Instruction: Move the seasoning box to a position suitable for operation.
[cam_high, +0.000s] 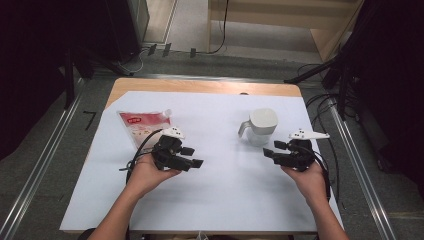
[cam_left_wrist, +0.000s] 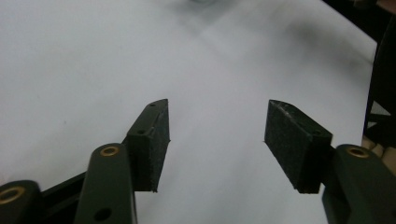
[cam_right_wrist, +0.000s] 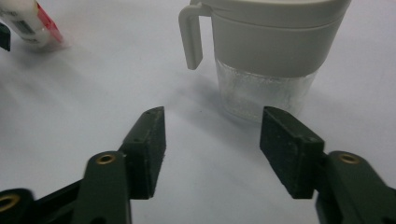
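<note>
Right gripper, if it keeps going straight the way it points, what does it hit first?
Probably the jug: it stands just ahead of the open right gripper, slightly toward one side, so that side's pad may touch first.

Grey floor (cam_high: 45, 165), metal rails (cam_high: 40, 165), black cables (cam_high: 325, 102), perhaps pale wooden furniture (cam_high: 300, 15) behind.

You see the jug (cam_high: 261, 127) with a pale grey lid and handle over a clear, frosty white lower part. Left of the jug lies the pouch (cam_high: 145, 124), white with a red band at its top and a white cap. Under the jug, the sheet (cam_high: 220, 190) is plain white, without pattern, and behind the jug the table (cam_high: 200, 86) edge is light brown wood. Your left gripper (cam_high: 192, 156) and right gripper (cam_high: 272, 148) are black, each with a pale grey plate; in the gripper views you see small brass-coloured rivets.
</note>
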